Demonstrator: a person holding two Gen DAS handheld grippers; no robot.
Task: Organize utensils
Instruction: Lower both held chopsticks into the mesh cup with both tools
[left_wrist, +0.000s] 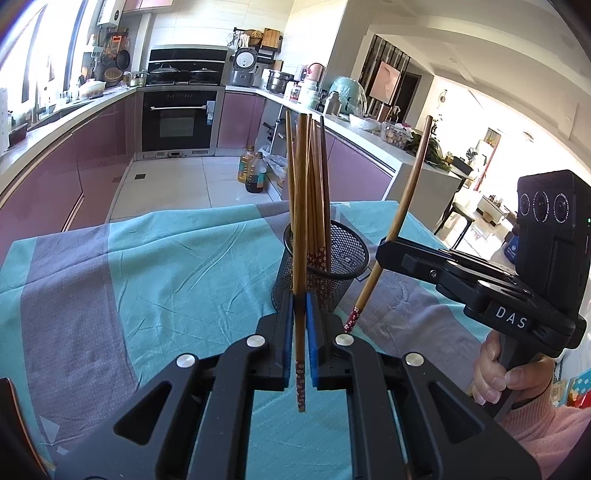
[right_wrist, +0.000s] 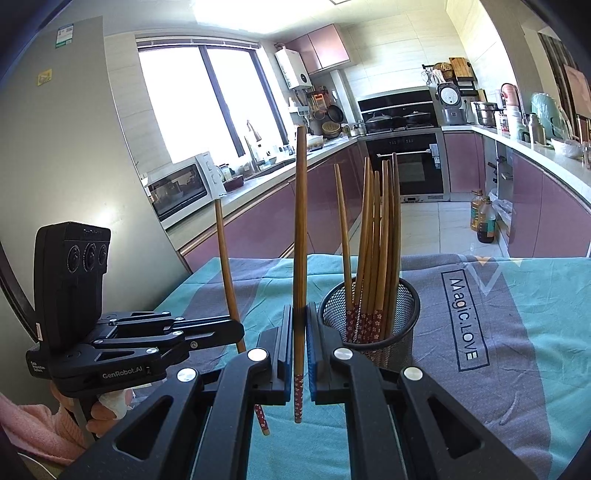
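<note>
A black mesh holder (left_wrist: 327, 266) stands on the table and holds several brown chopsticks (left_wrist: 316, 206) upright; it also shows in the right wrist view (right_wrist: 369, 317). My left gripper (left_wrist: 300, 306) is shut on one chopstick (left_wrist: 300, 229), held upright just in front of the holder. My right gripper (right_wrist: 299, 317) is shut on another chopstick (right_wrist: 300, 221), upright, left of the holder. In the left wrist view the right gripper (left_wrist: 388, 247) holds its chopstick (left_wrist: 402, 206) tilted, right of the holder. In the right wrist view the left gripper (right_wrist: 236, 328) holds its chopstick (right_wrist: 227, 266).
A teal and grey cloth (left_wrist: 166, 266) covers the table (right_wrist: 517, 332). Kitchen counters, an oven (left_wrist: 179, 122) and oil bottles (left_wrist: 253, 170) on the floor lie beyond the table's far edge. A grey fridge wall (right_wrist: 66, 166) stands at the left.
</note>
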